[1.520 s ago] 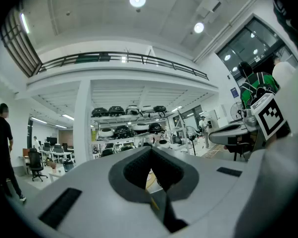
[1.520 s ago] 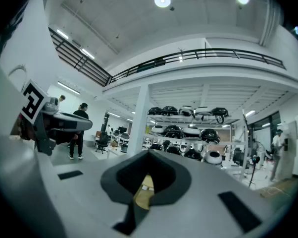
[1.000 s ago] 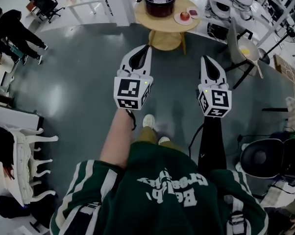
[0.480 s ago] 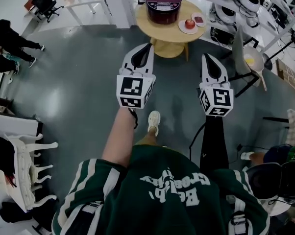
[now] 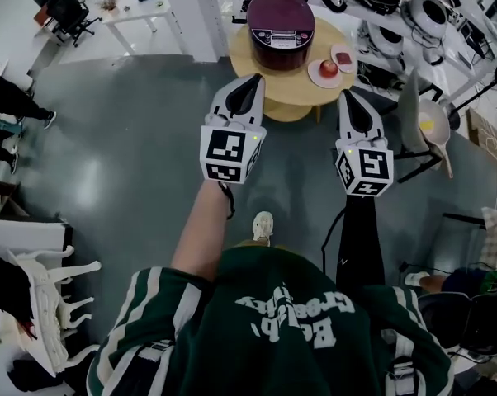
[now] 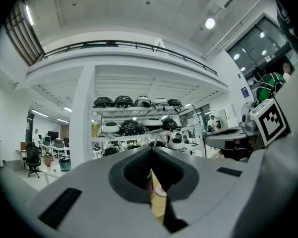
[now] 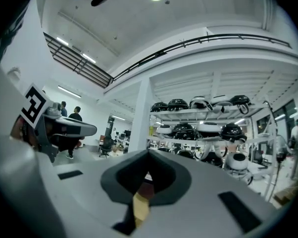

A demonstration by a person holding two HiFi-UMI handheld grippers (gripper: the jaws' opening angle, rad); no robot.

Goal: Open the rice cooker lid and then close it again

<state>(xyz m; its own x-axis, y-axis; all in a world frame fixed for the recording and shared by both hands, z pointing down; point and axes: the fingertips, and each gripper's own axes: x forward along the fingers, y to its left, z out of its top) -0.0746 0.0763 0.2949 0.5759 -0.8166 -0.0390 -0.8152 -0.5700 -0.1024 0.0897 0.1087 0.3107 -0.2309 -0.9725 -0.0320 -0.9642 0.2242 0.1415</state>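
I hold both forearms straight out, side by side. The left gripper (image 5: 250,85) and the right gripper (image 5: 350,99) are each pinched together, empty. The rice cooker (image 5: 280,21), lid down, sits on the round table (image 5: 298,89) at 12 o'clock.

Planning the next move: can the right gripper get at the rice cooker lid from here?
Probably not yet: the right gripper seems short of the table, apart from the rice cooker. Nothing blocks the way; stepping closer should do.

I note a dark green shirt (image 5: 257,275), white-striped sleeves (image 5: 126,337), white lettering (image 5: 294,312); pale grey left gripper (image 5: 255,81) and right gripper (image 5: 348,96) carry black-and-white marker cubes (image 5: 229,155).
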